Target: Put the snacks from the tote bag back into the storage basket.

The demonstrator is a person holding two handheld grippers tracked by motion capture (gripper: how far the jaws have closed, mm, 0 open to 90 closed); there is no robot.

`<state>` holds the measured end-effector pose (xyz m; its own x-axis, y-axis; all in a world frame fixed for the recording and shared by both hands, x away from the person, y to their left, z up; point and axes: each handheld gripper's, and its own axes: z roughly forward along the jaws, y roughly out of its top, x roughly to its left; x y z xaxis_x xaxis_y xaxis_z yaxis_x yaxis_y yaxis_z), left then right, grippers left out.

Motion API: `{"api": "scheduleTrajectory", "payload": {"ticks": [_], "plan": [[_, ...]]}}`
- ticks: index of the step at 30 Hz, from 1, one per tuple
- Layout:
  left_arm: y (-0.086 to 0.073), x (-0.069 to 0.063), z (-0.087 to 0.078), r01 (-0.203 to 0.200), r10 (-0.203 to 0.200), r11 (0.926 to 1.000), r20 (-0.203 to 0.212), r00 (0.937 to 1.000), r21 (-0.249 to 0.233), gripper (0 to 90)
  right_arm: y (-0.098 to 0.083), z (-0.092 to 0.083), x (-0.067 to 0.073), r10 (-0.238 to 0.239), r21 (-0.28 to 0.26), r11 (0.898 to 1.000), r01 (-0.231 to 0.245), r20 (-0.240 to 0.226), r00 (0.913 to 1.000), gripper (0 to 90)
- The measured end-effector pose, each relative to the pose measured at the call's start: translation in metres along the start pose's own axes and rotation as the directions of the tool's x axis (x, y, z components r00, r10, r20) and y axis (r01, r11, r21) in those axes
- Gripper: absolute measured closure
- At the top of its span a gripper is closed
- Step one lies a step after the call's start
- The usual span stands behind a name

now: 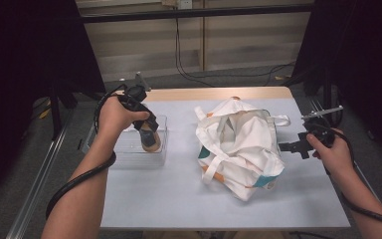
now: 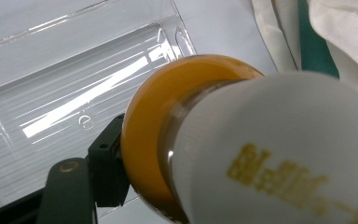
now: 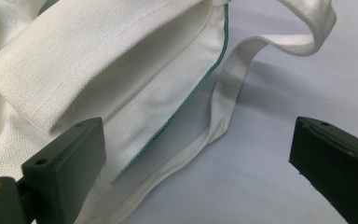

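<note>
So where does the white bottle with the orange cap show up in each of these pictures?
High view: the bottle sits left of centre, held by the left gripper over the clear plastic tray.
Left gripper view: it fills the right and centre, orange cap toward the tray.
Right gripper view: not in it; open jaws face the tote bag.
Shared landmark: the white tote bag, also at the left gripper view's top right.

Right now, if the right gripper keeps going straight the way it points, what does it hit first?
Probably the white tote bag: the open right gripper points at the bag's edge and handle strap, though depth is unclear.
</note>
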<state>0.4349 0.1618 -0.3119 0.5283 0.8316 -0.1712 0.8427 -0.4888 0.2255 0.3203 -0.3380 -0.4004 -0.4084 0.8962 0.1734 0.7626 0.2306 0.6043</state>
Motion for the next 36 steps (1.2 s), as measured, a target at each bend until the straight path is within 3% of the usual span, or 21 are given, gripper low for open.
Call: {"api": "scheduleTrajectory", "payload": {"ticks": [36], "plan": [[-0.009,-0.001,0.029,0.004,-0.005,0.9992,0.008,1.0,0.039,30.4,-0.001,-0.002,0.001,-0.007,0.004,1.0,0.007,0.0,1.0,3.1]]}}
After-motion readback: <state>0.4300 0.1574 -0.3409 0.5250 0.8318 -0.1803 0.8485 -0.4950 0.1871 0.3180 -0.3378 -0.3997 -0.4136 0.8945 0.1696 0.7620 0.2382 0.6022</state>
